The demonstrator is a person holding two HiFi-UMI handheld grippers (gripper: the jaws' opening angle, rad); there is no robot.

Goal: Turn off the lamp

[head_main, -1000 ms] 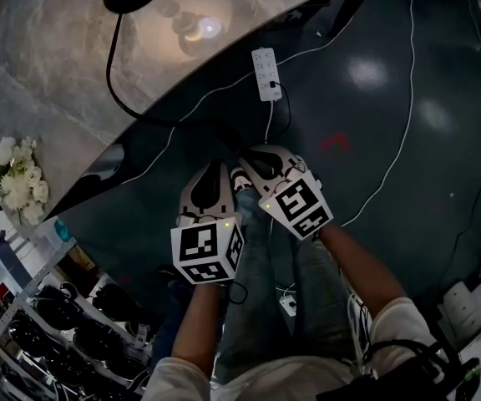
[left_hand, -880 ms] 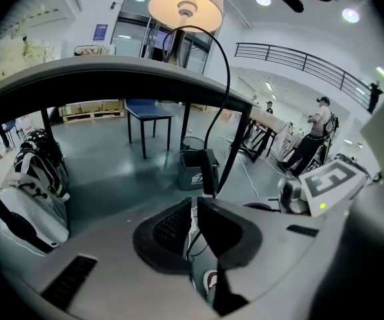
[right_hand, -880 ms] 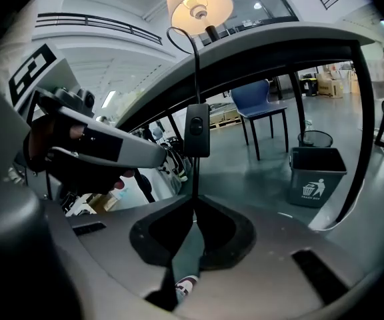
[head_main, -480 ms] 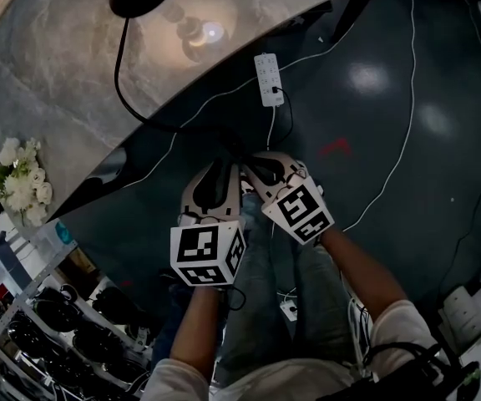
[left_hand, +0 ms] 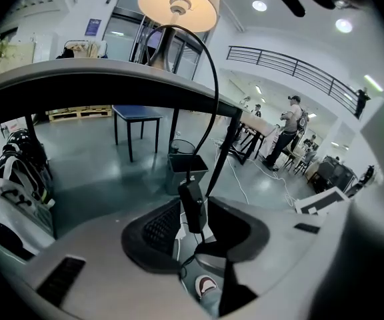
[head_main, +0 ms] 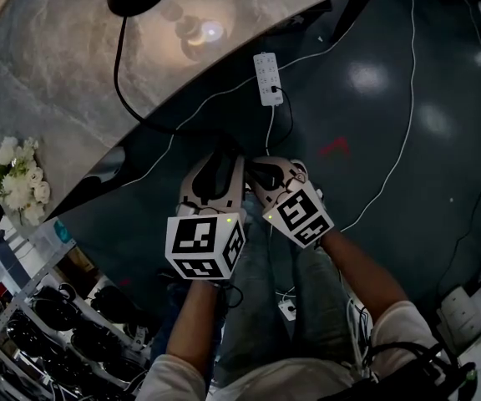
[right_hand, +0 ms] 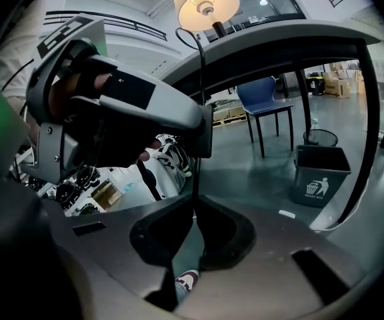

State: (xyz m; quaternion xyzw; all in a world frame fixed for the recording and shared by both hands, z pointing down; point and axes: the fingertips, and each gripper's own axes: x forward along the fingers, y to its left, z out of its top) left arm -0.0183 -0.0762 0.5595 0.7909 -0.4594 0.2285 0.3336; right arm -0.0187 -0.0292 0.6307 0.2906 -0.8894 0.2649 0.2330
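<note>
**Status:** task not complete. The cream-shaded table lamp [left_hand: 179, 3] is lit. Its shade glows at the top centre of both gripper views, and a bright patch lies on the grey marble tabletop [head_main: 57, 90] at the upper centre of the head view.

**Location:** the lamp stands upright on that tabletop, with its round black base at the top left of the head view. Its black cord [head_main: 122, 73] drops from the base, passes over the table edge and runs to the frame centre. Both grippers meet there, below table level.

**Done, by appearance:** the approach and the grasp.
- The left gripper [left_hand: 189, 213] has its jaws clenched round the black rectangular in-line switch [left_hand: 191, 204]. The switch stands upright between the pads at the lower centre of that gripper's view.
- The right gripper [right_hand: 193, 212] has its jaws pinched together on the cord just beneath the switch. The cord runs straight there, so I judge it steadied.

**Outstanding:** the switch itself has to be operated. Whether its button faces a pad cannot be determined.

**Other:** a white power strip [head_main: 267, 75] lies on the dark floor at upper centre, with a plug seated in it.
</note>
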